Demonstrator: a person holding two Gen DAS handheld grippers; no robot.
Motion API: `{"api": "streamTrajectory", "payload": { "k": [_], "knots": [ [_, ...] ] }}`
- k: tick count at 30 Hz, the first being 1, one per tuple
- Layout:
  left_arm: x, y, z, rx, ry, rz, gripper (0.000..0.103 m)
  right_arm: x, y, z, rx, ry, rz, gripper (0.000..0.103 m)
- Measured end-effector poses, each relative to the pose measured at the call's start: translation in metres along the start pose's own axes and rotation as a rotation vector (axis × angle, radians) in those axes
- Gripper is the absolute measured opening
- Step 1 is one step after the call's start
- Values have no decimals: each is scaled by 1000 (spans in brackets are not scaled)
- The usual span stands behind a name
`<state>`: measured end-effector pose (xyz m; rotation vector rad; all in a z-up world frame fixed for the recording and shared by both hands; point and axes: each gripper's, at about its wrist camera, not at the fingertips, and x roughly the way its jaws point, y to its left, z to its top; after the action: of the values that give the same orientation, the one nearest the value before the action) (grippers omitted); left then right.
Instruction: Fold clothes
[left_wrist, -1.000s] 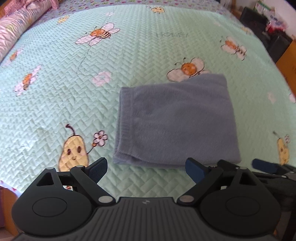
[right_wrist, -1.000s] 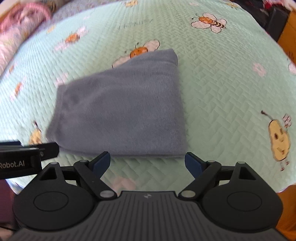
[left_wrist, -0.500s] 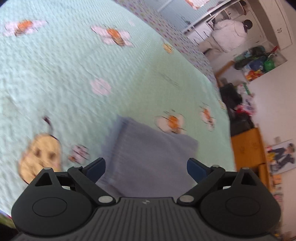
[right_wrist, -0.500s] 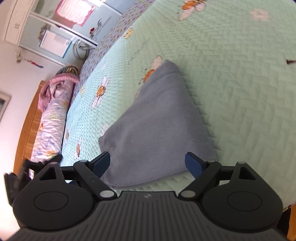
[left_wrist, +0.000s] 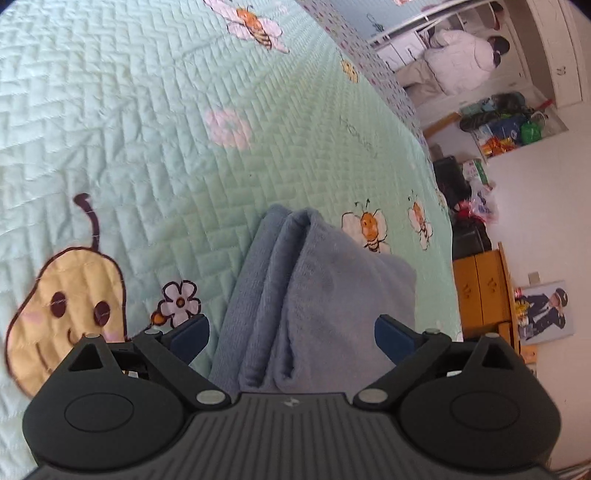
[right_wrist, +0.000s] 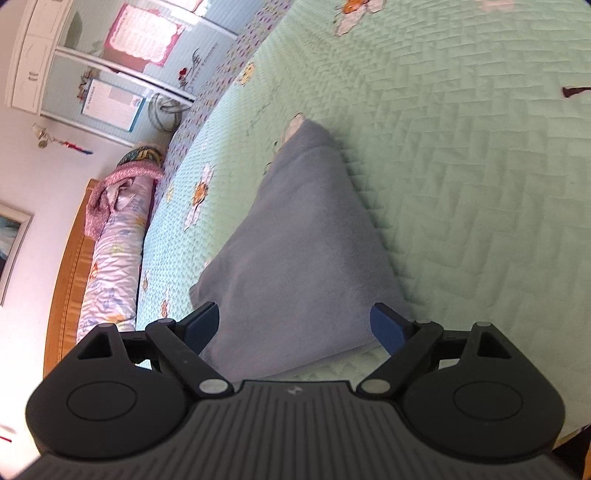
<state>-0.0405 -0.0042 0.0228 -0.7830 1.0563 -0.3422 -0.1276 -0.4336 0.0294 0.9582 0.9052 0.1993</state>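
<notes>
Seen along the left tongs (left_wrist: 291, 334): at far left, a stitched yellow pear (left_wrist: 66, 314) with a smiling face on the mint quilted bedspread (left_wrist: 129, 129), a small white flower (left_wrist: 180, 301) just beside it. Blue pads spread wide, nothing pinched, set to either side of the near end of the folded blue-grey garment (left_wrist: 325, 295), not pressing it. Garment lying flat on the bed, layered edges showing as ridges along its left side. Beyond it, embroidered bees (left_wrist: 367, 227) and, faint in the quilting, the word "HONEY" (left_wrist: 360, 138). Further right, off the bed, a person in a white jacket (left_wrist: 458, 55) at pale cabinets, a heap of coloured bags (left_wrist: 506, 125), a wooden cupboard (left_wrist: 480, 295), and a picture of a uniformed figure (left_wrist: 546, 314) against the wall; no lettering legible there. Seen along the right tongs (right_wrist: 297, 326): at far left, a white wardrobe (right_wrist: 37, 55) carrying a pink sheet (right_wrist: 142, 35) and a blue-edged sheet (right_wrist: 110, 105), both printed too small to read; below, a rolled floral duvet (right_wrist: 110, 258) against the wooden bed frame (right_wrist: 66, 277). Pads likewise spread wide, gripping nothing, straddling the near corner of the same garment (right_wrist: 295, 240), which lies on the bedspread (right_wrist: 480, 147). No brand mark readable on either tool beyond a small embossed logo.
</notes>
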Motion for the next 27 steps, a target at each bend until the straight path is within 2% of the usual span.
{"api": "streamTrajectory", "payload": {
  "k": [5,10,14,19,22,25,27],
  "knots": [
    [18,11,7,-4,41,-16,99,3,-11,13,-3,-11,-29,90],
    [33,18,18,3,100,-93,103,22,-26,30,-14,26,-47,90],
    [46,18,28,31,155,-147,103,38,-39,41,6,66,2,91],
    [69,11,37,95,244,-208,103,60,-42,57,7,153,120,103],
    [78,10,41,113,288,-248,103,76,-38,69,-23,218,161,103],
    [85,15,43,76,316,-302,103,88,-34,77,-51,252,214,103],
    [87,12,41,95,326,-304,103,96,-30,81,-73,271,246,103]
  ]
}}
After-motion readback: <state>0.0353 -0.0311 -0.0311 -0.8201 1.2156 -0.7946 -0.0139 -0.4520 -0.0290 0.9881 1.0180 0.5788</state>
